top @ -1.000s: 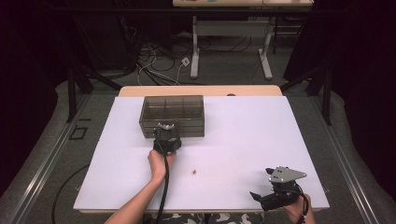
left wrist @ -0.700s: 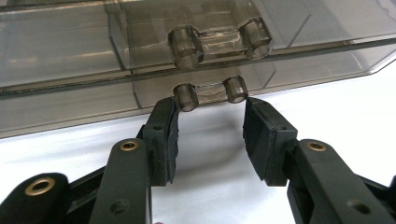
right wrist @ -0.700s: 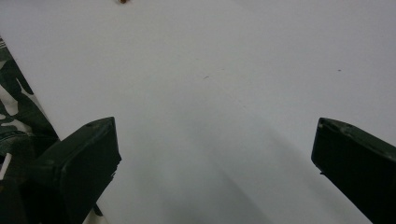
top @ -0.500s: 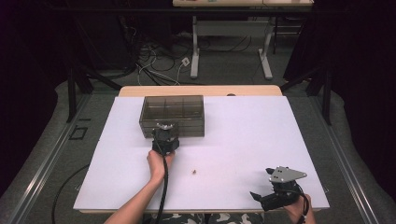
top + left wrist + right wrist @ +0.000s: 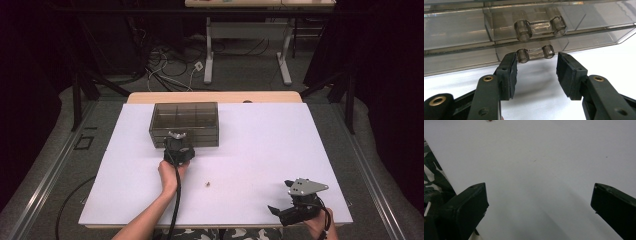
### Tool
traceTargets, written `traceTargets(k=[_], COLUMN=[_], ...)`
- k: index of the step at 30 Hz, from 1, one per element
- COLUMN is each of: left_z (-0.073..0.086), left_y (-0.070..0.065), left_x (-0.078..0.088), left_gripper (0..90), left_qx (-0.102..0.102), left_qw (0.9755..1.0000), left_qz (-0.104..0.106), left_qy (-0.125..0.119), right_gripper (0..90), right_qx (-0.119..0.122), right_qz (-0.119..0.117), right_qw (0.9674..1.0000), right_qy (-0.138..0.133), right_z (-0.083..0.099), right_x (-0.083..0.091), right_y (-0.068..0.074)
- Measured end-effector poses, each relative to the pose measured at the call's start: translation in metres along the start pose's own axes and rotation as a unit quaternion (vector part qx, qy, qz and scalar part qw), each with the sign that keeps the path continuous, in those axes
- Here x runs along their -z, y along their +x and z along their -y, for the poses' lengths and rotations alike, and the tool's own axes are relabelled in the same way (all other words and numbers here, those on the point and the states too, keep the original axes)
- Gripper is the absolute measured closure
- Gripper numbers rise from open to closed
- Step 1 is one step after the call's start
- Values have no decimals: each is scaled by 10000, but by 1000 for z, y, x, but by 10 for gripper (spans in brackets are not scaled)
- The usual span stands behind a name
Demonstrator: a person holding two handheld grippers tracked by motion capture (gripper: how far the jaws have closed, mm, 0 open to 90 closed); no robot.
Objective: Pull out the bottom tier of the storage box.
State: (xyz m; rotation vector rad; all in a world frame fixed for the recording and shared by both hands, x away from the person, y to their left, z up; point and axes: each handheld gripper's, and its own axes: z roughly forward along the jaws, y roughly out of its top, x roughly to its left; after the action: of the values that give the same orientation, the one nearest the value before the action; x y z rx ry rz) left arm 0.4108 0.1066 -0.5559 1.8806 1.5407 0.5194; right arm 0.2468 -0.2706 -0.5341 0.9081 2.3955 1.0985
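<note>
White table (image 5: 280, 150), smoky drawer box (image 5: 185, 120)

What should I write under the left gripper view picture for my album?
Left gripper, jaws open, lined up on the lower drawer handle of a smoky clear drawer box.

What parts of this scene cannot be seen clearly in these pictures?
- Drawer box contents: high view, the smoky walls hide them.
- Small brown thing on the table: high view, too small to identify; in the right gripper view it is cut by the top edge.
- Left gripper and lower handle: left gripper view, contact of the jaws uncertain.
- Right hand: high view, cut by the bottom edge.
</note>
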Motion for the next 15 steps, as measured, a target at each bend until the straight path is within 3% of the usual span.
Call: traceTargets(k=[15], left_z=[1], left_y=[2], left_x=[-1], left_gripper=[542], left_qx=[42], left_qw=[10000], left_qz=[41], left_qy=[18], right_gripper=[4], right_qx=[-20], right_qz=[1], right_qw=[10000], right_qy=[0], right_z=[0], right_x=[0], right_y=[1])
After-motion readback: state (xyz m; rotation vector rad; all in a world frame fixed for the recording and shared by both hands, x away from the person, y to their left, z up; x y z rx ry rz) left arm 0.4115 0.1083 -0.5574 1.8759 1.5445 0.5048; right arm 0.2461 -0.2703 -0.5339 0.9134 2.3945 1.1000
